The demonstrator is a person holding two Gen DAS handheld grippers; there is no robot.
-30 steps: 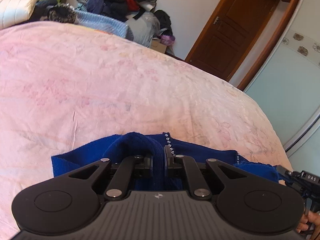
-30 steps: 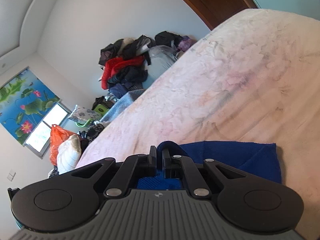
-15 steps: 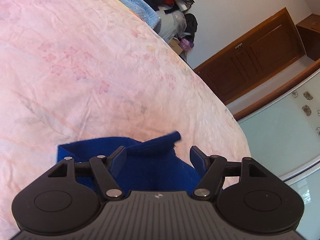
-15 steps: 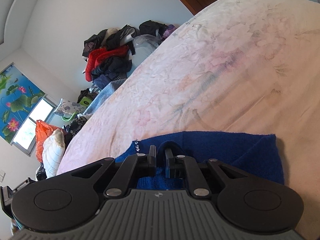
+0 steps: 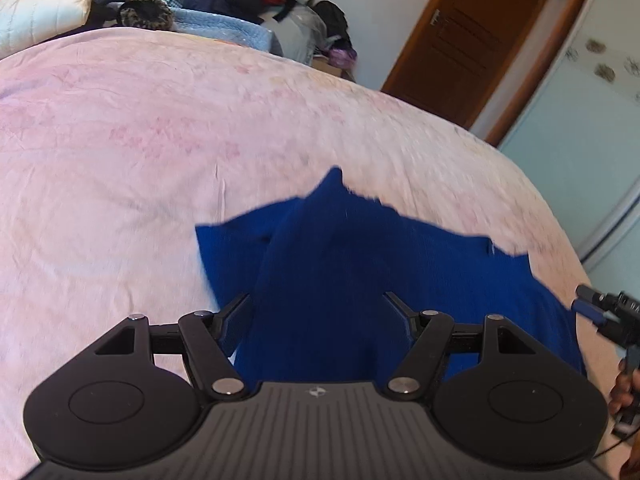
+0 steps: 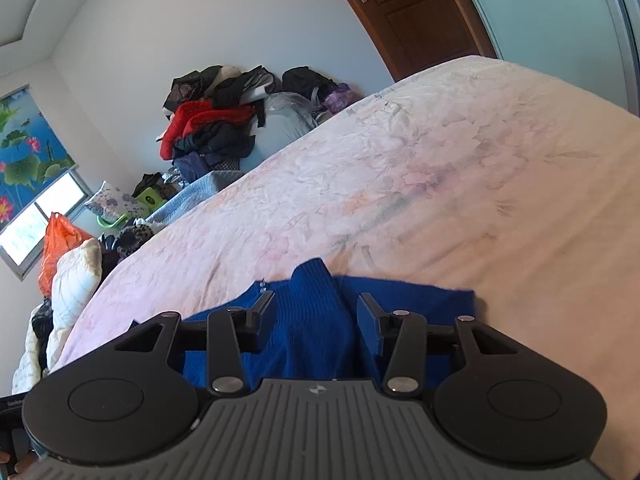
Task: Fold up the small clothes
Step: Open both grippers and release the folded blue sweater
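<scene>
On the pink floral bedspread, near its front edge, the blue knit garment lies bunched, with a raised ridge of cloth running up its middle.

Change noted: a second ago both tools were pinched tight on folds of the blue cloth. Left gripper has since let go; its jaws stand well apart, the ridge of fabric between them but the pads not pressing on it. Right gripper followed later: its jaws are opening now, a hump of the knit between them, no visible squeeze. Left view is motion-blurred, so fine contact at the pads is uncertain.

Reading: the carried edge has been laid down and released, so one fold appears placed. Garment looks lumpy, edges uneven, not yet a tidy packet. Likely next need: clear both tools of the cloth without dragging it, then smooth or take a fresh edge for another fold.

Background: clothes pile by far wall, untouched.
</scene>
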